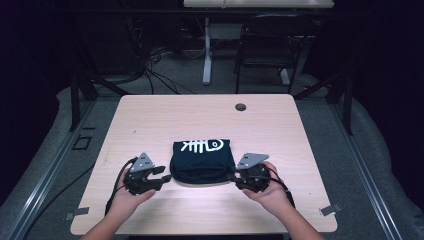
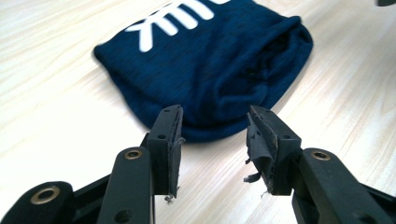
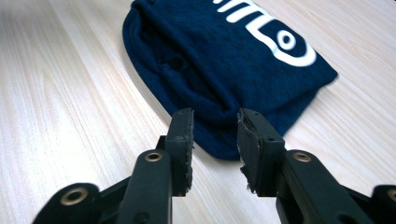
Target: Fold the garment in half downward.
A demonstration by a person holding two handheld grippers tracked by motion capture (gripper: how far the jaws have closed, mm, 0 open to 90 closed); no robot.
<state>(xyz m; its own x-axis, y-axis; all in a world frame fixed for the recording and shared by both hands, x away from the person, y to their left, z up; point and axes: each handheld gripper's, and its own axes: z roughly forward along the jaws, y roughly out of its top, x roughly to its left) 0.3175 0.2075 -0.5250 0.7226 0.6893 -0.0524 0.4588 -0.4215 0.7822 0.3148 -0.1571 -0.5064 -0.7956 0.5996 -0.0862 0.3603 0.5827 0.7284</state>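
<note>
The folded shirt (image 1: 202, 161), dark blue with a white fish-skeleton print, lies on the table (image 1: 150, 115) toward the person's edge. The left gripper (image 1: 166, 178) sits just beside the shirt's left edge, the right gripper (image 1: 232, 176) just beside its right edge. Both stand with jaws apart and nothing between them; no pad presses on cloth.

Risks from here:
- Either jaw could snag a loose outer layer near the shirt and drag the fold open.
- Worn, frayed pads (image 2: 259, 140) could catch threads.
- Uneven contact from one side could skew the bundle.

Limits of view: the layers inside the fold are hidden. In each gripper view the print is cut off at the top edge. The room behind the shirt is too dark to read.
</note>
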